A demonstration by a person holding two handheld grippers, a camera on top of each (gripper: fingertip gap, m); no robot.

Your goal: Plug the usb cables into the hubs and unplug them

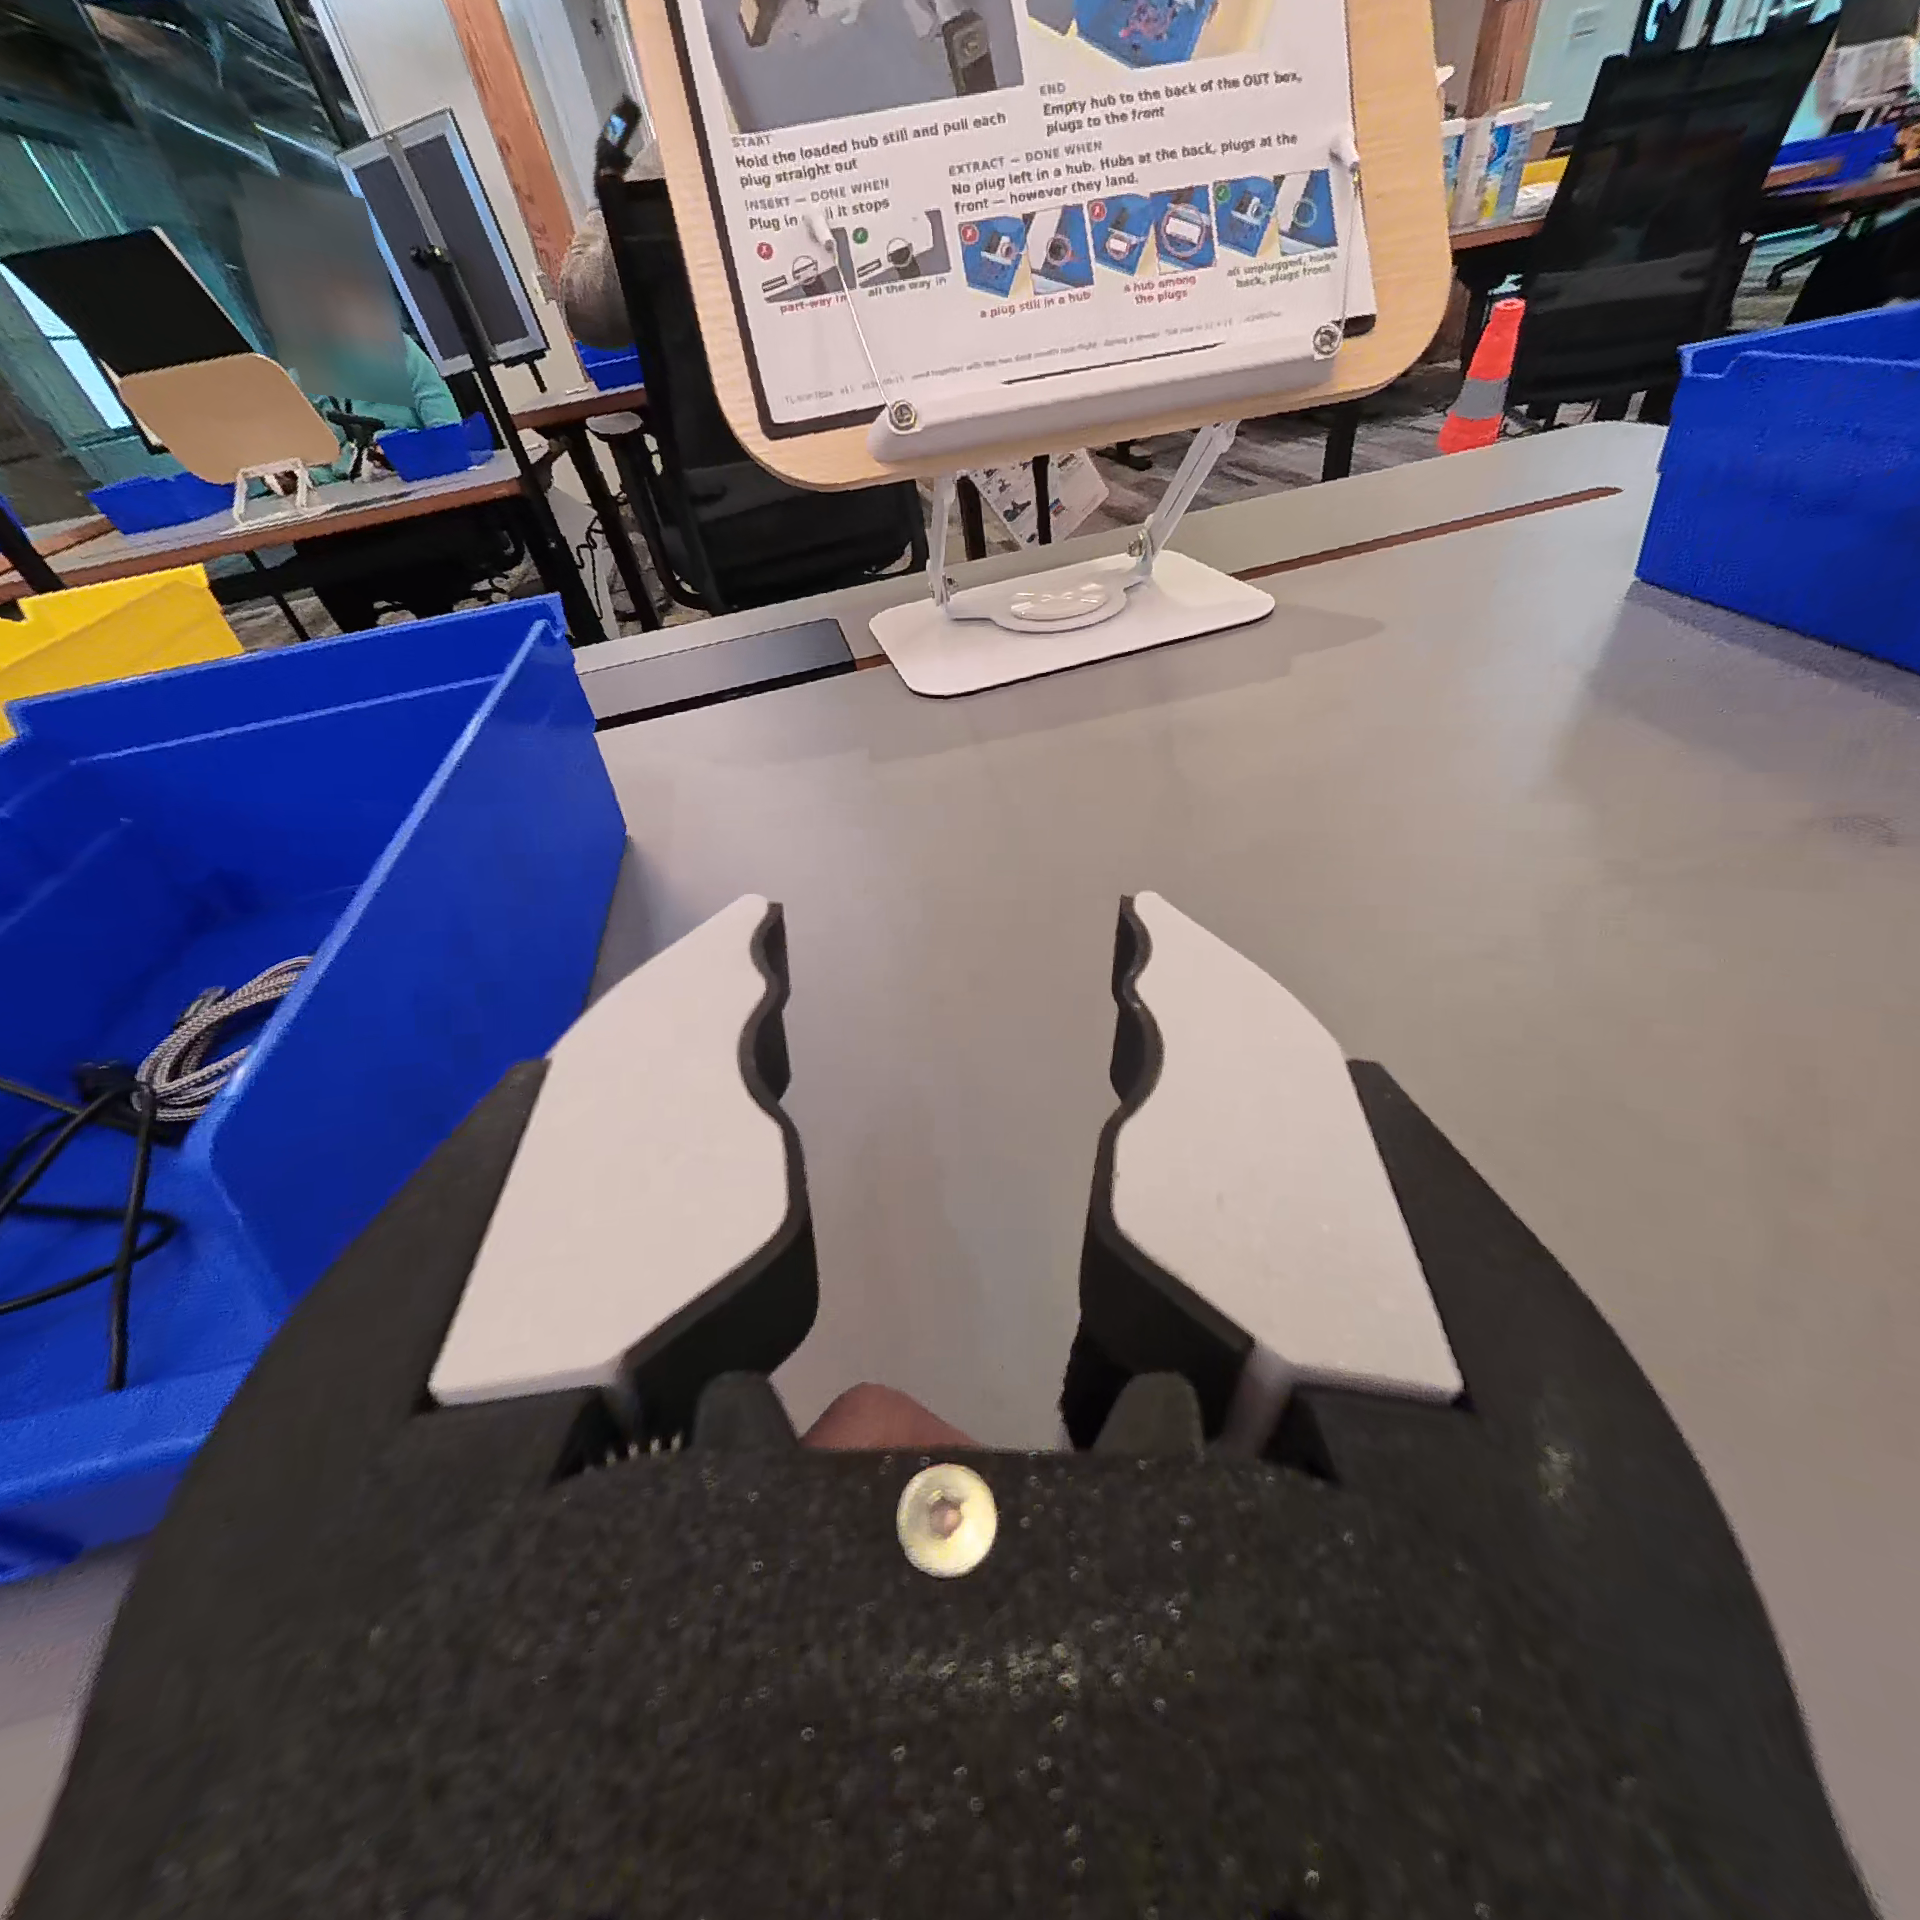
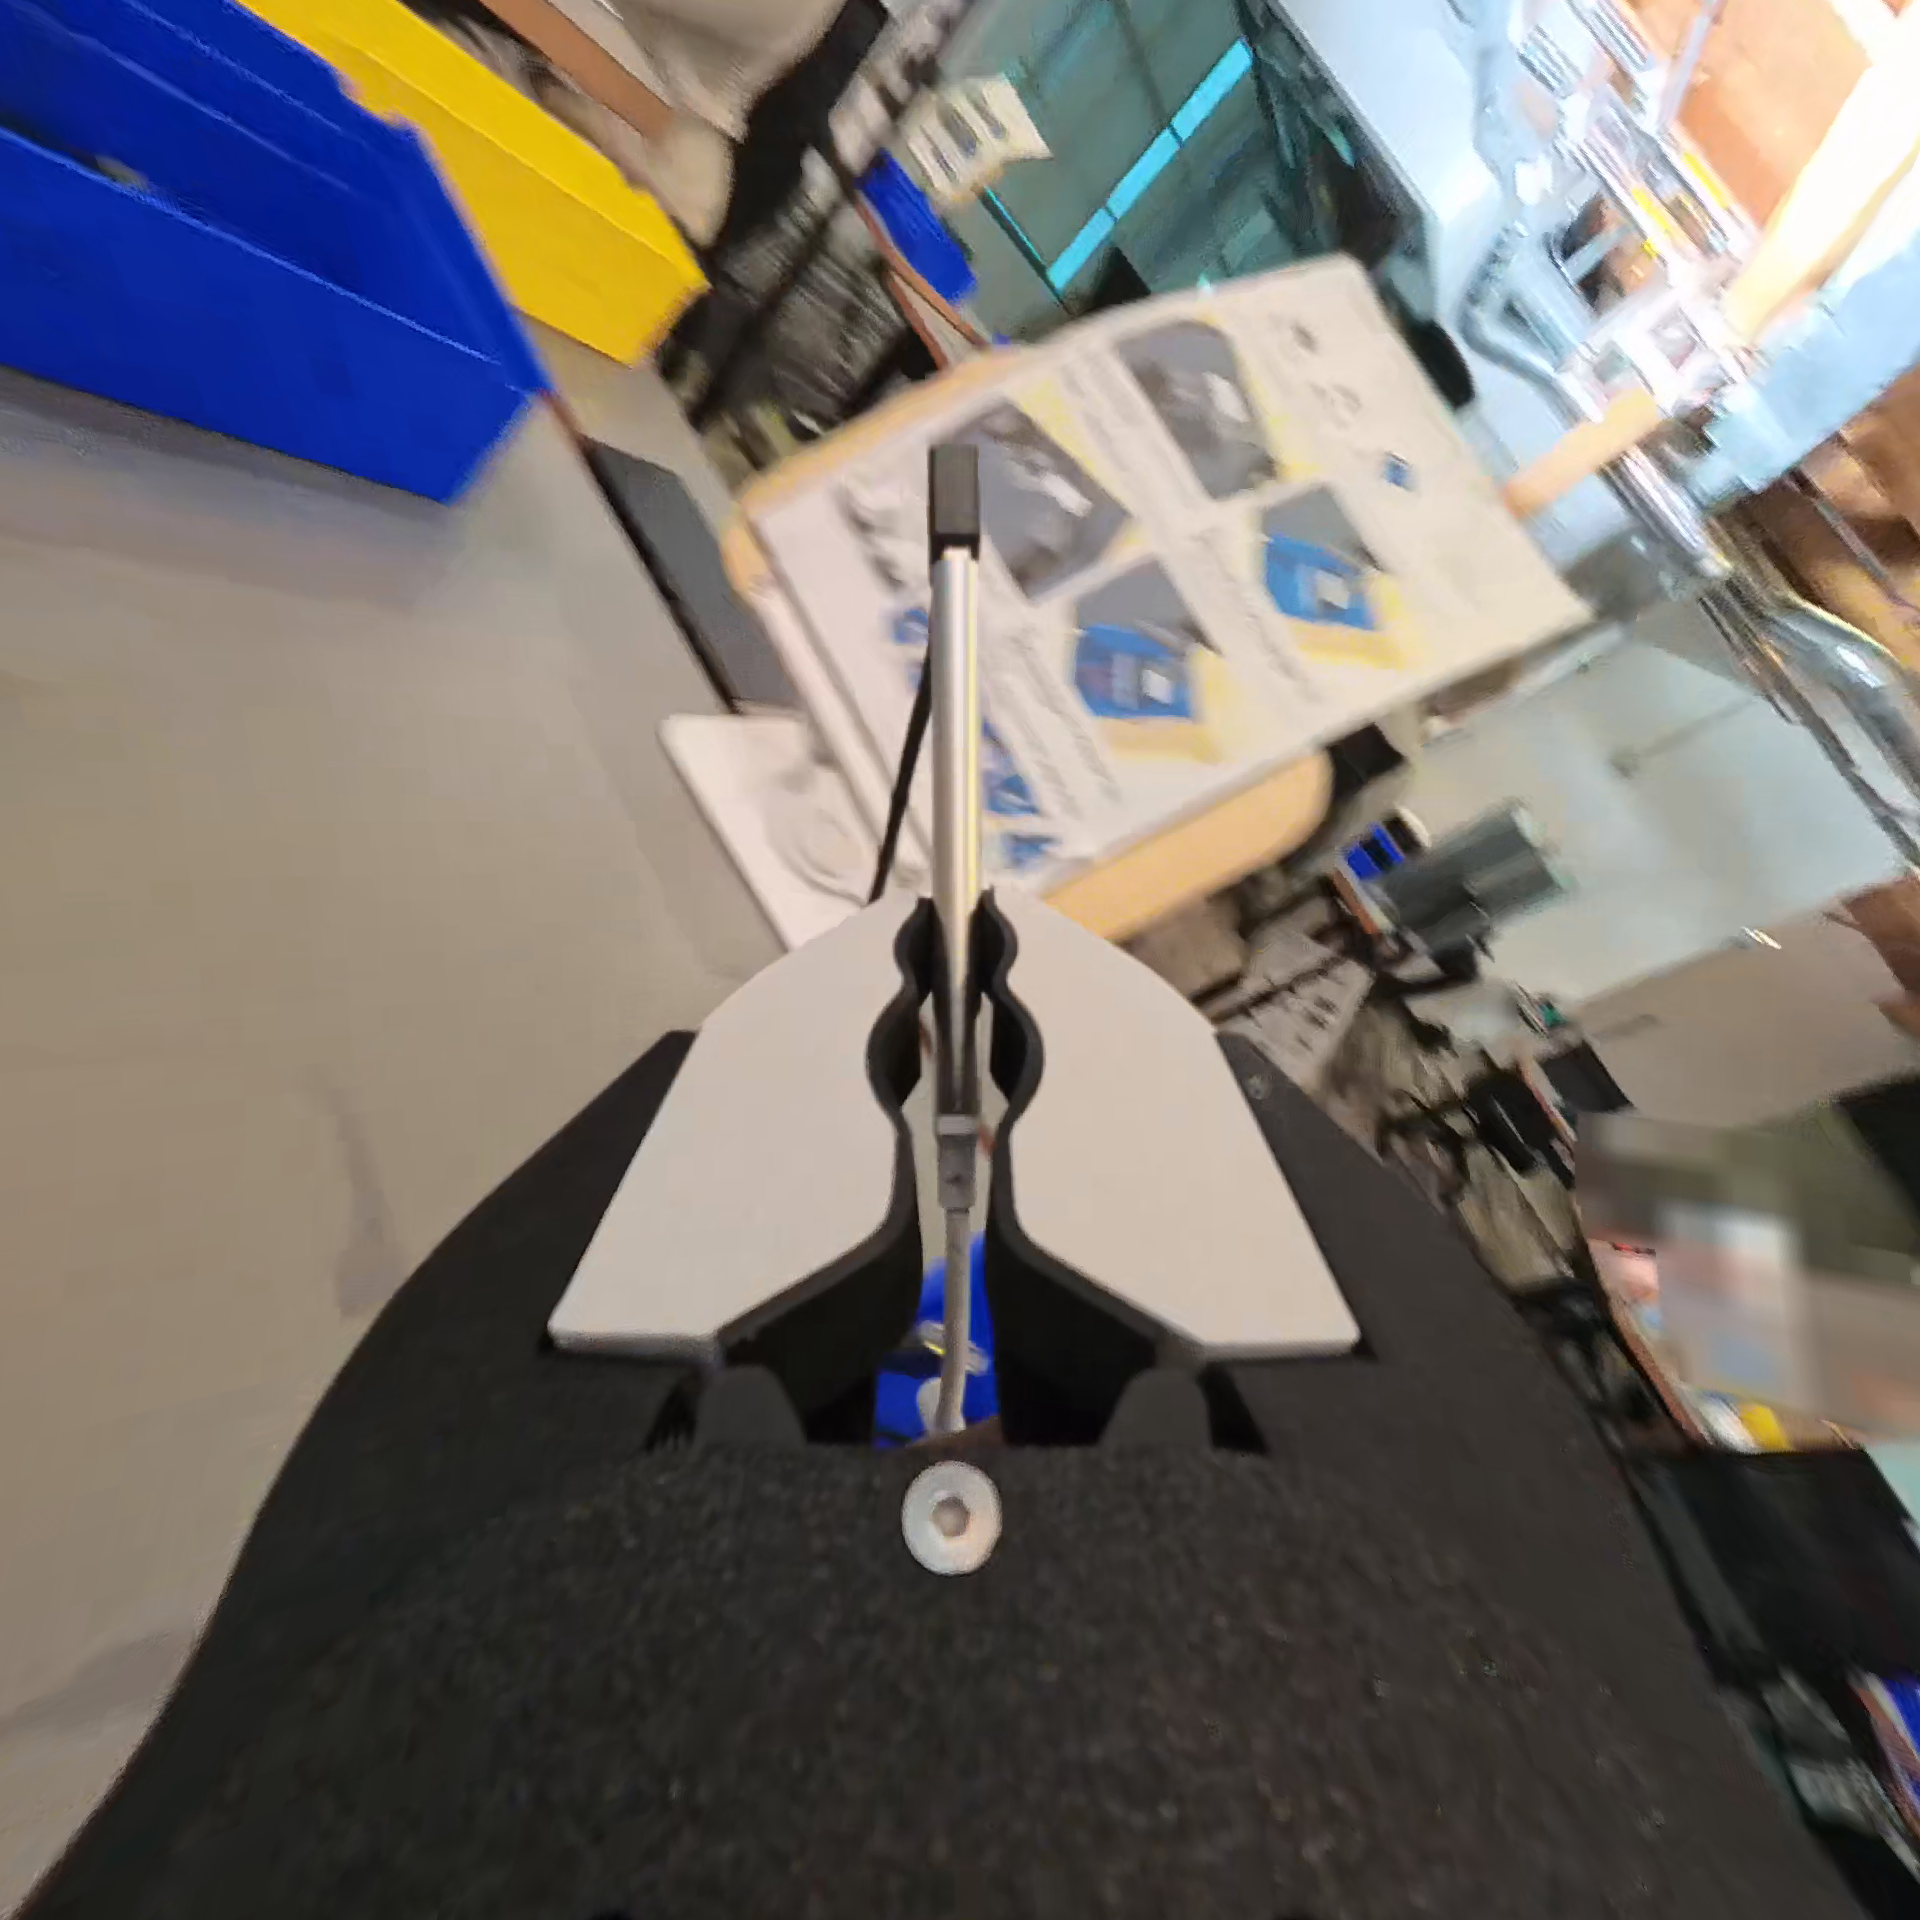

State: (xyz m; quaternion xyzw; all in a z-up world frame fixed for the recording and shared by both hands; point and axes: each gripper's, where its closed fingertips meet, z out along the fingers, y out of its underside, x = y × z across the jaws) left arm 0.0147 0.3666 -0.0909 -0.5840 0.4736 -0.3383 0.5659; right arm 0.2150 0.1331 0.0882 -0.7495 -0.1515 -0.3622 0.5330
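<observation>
Right wrist view: right claw (image 2: 954, 914) clamps a hub (image 2: 956, 717) edge-on; left claw (image 1: 948, 935) gapes empty.

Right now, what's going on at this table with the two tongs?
The right tongs are shut on a slim silver hub, seen edge-on, with a thin black cable beside it; that view is blurred. The left tongs are open and empty above the grey table. Cables lie in the blue bin on the left. Nothing is being plugged in yet.
</observation>
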